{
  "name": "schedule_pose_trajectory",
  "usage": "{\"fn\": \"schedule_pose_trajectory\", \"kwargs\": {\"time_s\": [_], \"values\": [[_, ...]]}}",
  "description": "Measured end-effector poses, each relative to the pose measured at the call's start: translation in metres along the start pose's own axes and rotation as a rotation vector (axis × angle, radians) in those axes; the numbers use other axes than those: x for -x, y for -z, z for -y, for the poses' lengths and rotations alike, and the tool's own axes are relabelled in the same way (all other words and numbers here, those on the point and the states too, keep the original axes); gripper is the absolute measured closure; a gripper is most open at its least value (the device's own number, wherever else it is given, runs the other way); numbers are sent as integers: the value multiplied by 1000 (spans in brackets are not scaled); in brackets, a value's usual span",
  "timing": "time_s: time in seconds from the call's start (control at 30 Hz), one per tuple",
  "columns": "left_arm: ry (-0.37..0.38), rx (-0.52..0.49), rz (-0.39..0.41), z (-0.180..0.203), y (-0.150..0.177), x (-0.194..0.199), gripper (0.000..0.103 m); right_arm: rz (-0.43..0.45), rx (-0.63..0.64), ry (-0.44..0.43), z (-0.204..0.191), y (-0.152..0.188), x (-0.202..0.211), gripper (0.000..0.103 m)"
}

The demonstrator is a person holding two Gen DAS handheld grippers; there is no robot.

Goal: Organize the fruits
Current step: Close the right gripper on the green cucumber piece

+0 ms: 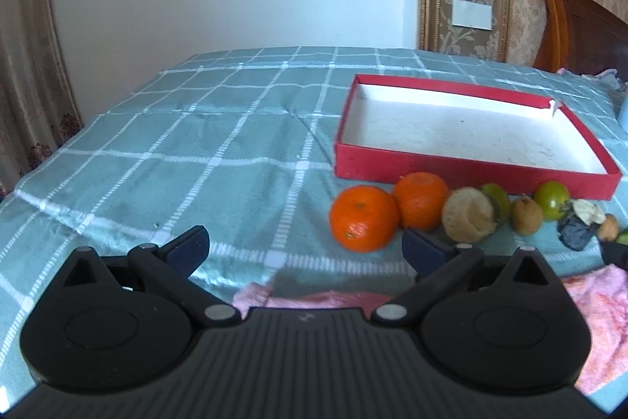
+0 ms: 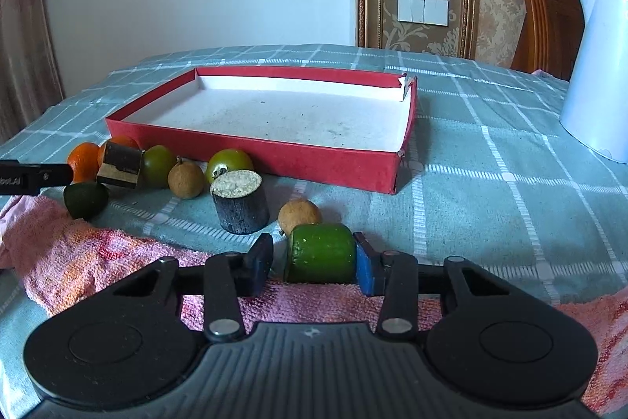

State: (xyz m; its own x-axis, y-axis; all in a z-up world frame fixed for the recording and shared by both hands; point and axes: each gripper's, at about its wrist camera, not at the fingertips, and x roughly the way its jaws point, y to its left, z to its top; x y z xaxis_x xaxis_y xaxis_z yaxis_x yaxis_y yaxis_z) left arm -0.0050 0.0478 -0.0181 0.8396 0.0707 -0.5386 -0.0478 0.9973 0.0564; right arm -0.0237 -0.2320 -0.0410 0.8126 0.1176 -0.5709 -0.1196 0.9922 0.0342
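A shallow red box (image 1: 463, 172) (image 2: 251, 152) with a white floor lies on the checked blue-green cloth. A row of fruit lies in front of it: two oranges (image 1: 363, 217) (image 2: 81, 160), two green fruits (image 1: 552, 200) (image 2: 228, 163), brown longans (image 1: 526, 216) (image 2: 185, 179) and dark cut stem pieces (image 1: 469, 215) (image 2: 239, 201). My left gripper (image 1: 308, 250) is open and empty, just short of the near orange. My right gripper (image 2: 314, 258) is open around a green cucumber piece (image 2: 321, 254). Its right pad touches the piece; the left pad stands off.
A pink towel (image 2: 98, 258) (image 1: 600, 305) lies along the near edge of the cloth. A white kettle (image 2: 596, 77) stands at the right. A wooden headboard (image 1: 577, 26) and a wall are behind. The left gripper (image 2: 35, 177) shows at the left of the right wrist view.
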Motion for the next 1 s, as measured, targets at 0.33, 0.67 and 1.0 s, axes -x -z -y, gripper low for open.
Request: {"fn": "schedule_pose_trajectory", "kwargs": {"time_s": [0.33,0.67,1.0], "values": [[41,-22,-70,4,-9,-26,0,-1,8,5,-1,0,-1,61],[55,-8,-80,0,-6,-35,0,-2,15,9,-3,0,-1,61],[83,-15,-57,-3,-4,-35,0,-2,18,10,-2,0,0,60]]}}
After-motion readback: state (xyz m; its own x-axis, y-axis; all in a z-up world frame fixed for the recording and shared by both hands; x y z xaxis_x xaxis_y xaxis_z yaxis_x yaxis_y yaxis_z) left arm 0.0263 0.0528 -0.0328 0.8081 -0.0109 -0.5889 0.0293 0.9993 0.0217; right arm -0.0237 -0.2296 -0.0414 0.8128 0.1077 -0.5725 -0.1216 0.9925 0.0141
